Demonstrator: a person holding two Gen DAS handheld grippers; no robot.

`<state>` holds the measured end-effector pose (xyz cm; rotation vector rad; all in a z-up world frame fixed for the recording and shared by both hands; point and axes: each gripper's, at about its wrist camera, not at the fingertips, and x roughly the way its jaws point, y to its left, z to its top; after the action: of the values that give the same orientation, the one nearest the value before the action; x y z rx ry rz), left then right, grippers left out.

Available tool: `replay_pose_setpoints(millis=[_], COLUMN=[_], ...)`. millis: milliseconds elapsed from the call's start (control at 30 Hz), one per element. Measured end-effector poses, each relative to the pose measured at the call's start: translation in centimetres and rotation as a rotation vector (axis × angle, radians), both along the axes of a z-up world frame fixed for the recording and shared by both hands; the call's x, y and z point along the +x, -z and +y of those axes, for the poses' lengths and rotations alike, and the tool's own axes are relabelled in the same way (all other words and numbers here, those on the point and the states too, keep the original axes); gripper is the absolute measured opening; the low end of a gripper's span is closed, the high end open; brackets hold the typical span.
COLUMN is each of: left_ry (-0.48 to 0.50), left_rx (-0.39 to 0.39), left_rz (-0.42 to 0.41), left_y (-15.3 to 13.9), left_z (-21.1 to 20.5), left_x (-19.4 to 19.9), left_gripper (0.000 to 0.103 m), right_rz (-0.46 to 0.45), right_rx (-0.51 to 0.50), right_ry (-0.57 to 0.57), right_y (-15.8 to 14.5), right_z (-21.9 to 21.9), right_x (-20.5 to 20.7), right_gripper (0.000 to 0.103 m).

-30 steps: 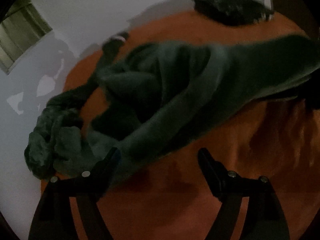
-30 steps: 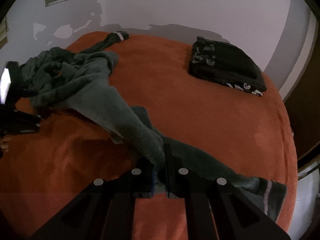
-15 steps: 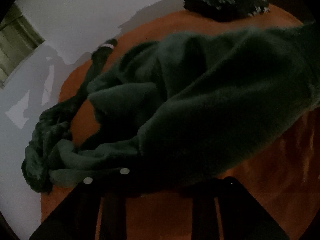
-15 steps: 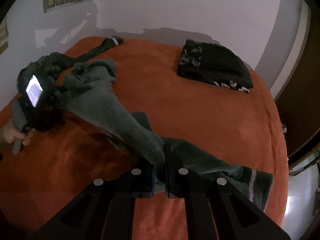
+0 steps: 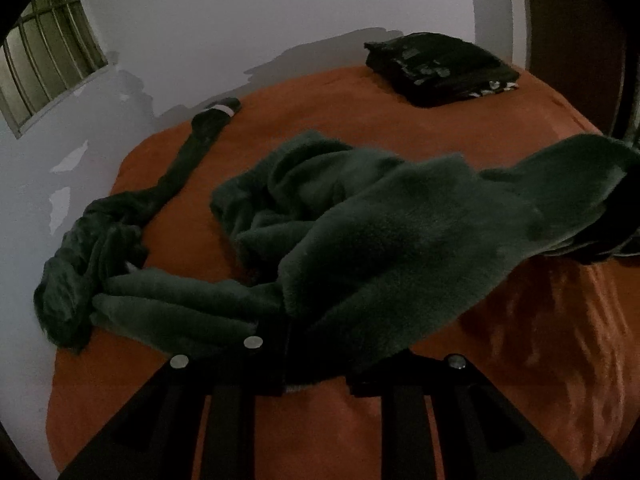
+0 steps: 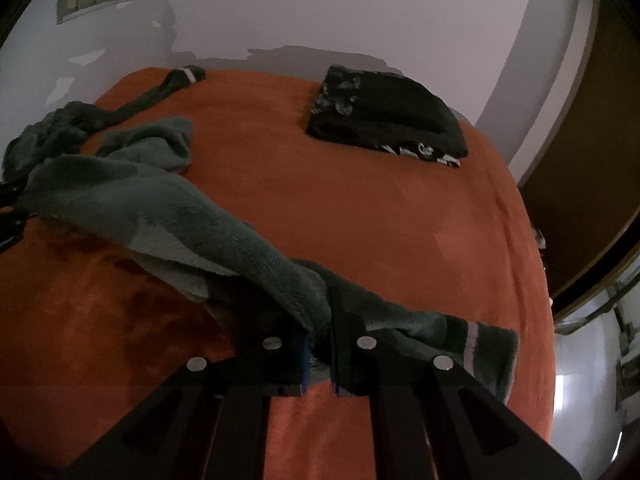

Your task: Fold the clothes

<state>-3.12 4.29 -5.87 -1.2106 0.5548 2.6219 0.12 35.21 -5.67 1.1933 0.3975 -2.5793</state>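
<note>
A fluffy dark green garment lies crumpled on the orange bed, one long sleeve with a pale cuff band stretched toward the far wall. My left gripper is shut on a fold of the green garment, which drapes over its fingers. In the right wrist view the same green garment hangs in a raised band from the left edge to my right gripper, which is shut on it. A striped cuff trails to the right of the right gripper.
A folded black garment with pale print sits at the far right of the bed, also visible as the folded black garment in the left view. A grey wall and barred window stand behind; a dark door is at right.
The left gripper went from open to shut on the green garment and lifted it. The right gripper kept its hold and rose, stretching the fabric between the two.
</note>
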Motion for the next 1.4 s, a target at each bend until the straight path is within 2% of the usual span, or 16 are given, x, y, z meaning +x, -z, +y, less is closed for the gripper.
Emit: replay_pose_setpoints(millis=[233,400,533,933,967,1033,1167,1200,1267,1300,1333,1400], left_ry=[0.053,0.124,0.169,0.418,0.416,0.394,0.349,0.338,0.316,0.305,0.294,0.271], left_rx=[0.015,0.036,0.066,0.204,0.213,0.232,0.268,0.277,0.295,0.304,0.313,0.331], left_rz=[0.028,0.045,0.054,0.092,0.083,0.057,0.005,-0.008,-0.033,-0.046,-0.059,-0.085], left_y=[-1.3,-2.3,-3.2,-8.3,-8.3,-7.7,-6.7,-6.4,-5.9,-5.7,-5.4,-4.9], left_z=[1.5,3.3,4.7,9.1,8.9,8.2,6.9,6.5,5.9,5.5,5.2,4.5], left_x=[2.0,3.6,4.8,10.5,10.4,10.0,9.0,8.8,8.3,8.1,7.8,7.3], left_gripper=[0.019,0.019,0.019,0.019,0.019,0.020,0.031,0.035,0.042,0.048,0.051,0.055], right_rz=[0.028,0.066,0.104,0.221,0.216,0.159,-0.084,-0.140,-0.251,-0.296,-0.319,-0.308], right_rx=[0.006,-0.012,-0.009,0.019,0.026,0.033,0.022,0.026,0.033,0.036,0.035,0.004], right_ry=[0.044,0.109,0.152,0.311,0.320,0.317,0.264,0.239,0.188,0.165,0.150,0.152], right_y=[-0.7,-2.5,-4.0,-7.6,-7.4,-6.2,-0.9,0.3,2.5,3.5,4.0,3.7], right_z=[1.0,3.2,4.8,10.3,10.7,11.1,11.0,10.7,10.2,10.0,9.8,10.1], right_x=[-0.3,-0.5,-0.3,1.0,0.9,0.1,-1.3,-1.5,-1.8,-1.9,-1.8,-1.6], right_gripper=[0.006,0.006,0.006,0.006,0.006,0.006,0.008,0.012,0.028,0.043,0.052,0.053])
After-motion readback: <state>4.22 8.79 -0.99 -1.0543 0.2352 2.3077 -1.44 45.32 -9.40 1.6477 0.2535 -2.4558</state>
